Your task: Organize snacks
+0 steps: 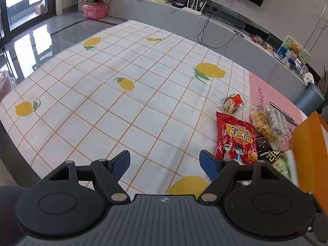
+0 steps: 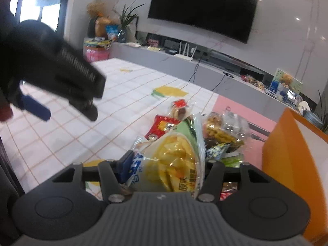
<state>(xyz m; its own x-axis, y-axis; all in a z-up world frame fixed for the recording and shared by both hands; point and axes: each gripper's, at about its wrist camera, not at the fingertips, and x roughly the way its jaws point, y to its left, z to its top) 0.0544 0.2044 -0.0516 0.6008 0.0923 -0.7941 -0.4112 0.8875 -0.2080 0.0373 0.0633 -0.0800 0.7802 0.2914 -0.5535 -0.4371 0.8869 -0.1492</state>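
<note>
My right gripper [image 2: 167,161] is shut on a yellow-and-green chip bag [image 2: 174,160], lifted a little above the snack pile; its right finger is hidden behind the bag. The pile lies on the lemon-print tablecloth [image 1: 102,106]: a red snack bag [image 1: 235,139], clear bags of yellow and white snacks [image 1: 264,123], a small clear packet [image 1: 232,103] and dark packets. My left gripper [image 1: 165,162] hangs open over bare cloth just left of the red bag, nothing between its fingers. Its blue pad [image 2: 34,106] shows blurred at the left of the right wrist view.
An orange box [image 1: 311,149] stands at the right edge beside the pile, also visible as the orange box [image 2: 287,147] in the right wrist view. A pink mat [image 1: 266,94] borders the cloth. Beyond lie a low grey TV bench [image 1: 184,20] with a router and a shiny floor.
</note>
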